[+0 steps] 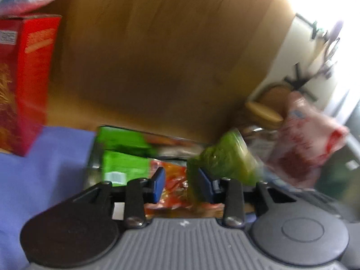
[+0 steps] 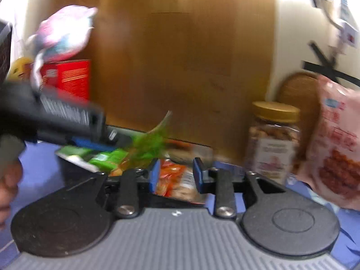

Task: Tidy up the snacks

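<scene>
Both views motion-blurred; no brand or label text legible anywhere.

Left tool (image 1: 181, 185): blue pads part-open, nothing pressed between them. A crinkly green packet (image 1: 225, 159) sits just beside its right pad; contact cannot be told. Right tool (image 2: 175, 175): blue pads part-open and bare, with an orange packet (image 2: 172, 180) lying beyond the gap.

Snacks lie heaped in a dark tray (image 2: 74, 168) on the blue-clothed counter (image 1: 45, 168), near centre: flat green packets (image 1: 123, 157), glossy orange foil wrappers, and the crumpled green one.

Left: red cardboard box (image 1: 29, 78), upright, printed with pale stick shapes; a white label patch is unreadable. Above it, a soft pink-and-blue bag (image 2: 65, 33).

Right: clear jar (image 2: 273, 144) with a gold screw lid, brown nuts inside, and a white label too blurred to read. Just right of it, a pink plastic pouch (image 2: 337, 144) pictures reddish-brown pieces, with a small blue mark at the top.

Far: wooden panel (image 1: 168, 45), cream wall with black tape strips.

Only the right view shows the left tool's grey ribbed body from the side, above the tray, a hand (image 2: 9, 180) at the left edge, and a yellow item behind the box.
</scene>
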The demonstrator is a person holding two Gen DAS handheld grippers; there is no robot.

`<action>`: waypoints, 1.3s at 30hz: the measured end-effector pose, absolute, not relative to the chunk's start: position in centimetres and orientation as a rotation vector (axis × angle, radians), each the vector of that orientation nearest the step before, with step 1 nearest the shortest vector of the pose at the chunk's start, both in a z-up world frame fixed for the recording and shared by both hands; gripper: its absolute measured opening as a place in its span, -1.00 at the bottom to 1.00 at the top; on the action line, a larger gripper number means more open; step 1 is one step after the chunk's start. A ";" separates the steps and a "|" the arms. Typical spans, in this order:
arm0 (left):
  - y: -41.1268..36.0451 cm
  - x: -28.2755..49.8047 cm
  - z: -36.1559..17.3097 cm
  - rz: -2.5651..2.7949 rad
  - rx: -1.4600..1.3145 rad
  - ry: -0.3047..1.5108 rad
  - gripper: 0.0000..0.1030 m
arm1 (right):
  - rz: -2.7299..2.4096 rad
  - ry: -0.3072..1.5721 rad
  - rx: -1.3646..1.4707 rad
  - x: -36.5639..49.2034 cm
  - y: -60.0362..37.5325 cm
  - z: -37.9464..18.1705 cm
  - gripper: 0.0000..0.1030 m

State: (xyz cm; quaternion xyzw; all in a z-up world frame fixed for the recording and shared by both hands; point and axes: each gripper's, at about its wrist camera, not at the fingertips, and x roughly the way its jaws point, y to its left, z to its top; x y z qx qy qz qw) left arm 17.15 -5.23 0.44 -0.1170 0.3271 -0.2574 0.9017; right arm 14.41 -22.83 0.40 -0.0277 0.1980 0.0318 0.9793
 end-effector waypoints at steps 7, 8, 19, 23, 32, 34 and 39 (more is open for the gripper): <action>-1.9 10.4 -0.1 -0.502 -0.232 0.554 -0.13 | 0.139 0.400 0.244 6.0 -26.4 -2.0 -0.12; -1.1 9.4 0.0 -0.501 -0.223 0.559 -0.14 | 0.143 0.414 0.288 5.1 -26.7 -2.6 -0.12; -4.0 0.8 -1.8 -0.404 0.028 0.641 0.14 | 0.194 0.535 0.554 -0.6 -26.3 -4.6 -0.09; -4.3 -0.7 -2.5 -0.366 0.032 0.696 0.47 | 0.194 0.542 0.577 -2.5 -26.6 -5.1 -0.09; -5.3 -3.9 -2.5 -0.282 0.115 0.696 1.00 | 0.207 0.551 0.603 -5.3 -25.9 -5.7 0.05; -5.3 -4.3 -2.6 -0.264 0.128 0.697 1.00 | 0.219 0.547 0.591 -5.7 -25.4 -5.6 0.05; -5.0 -5.0 -2.7 -0.238 0.136 0.696 1.00 | 0.237 0.536 0.580 -6.4 -24.9 -5.3 0.05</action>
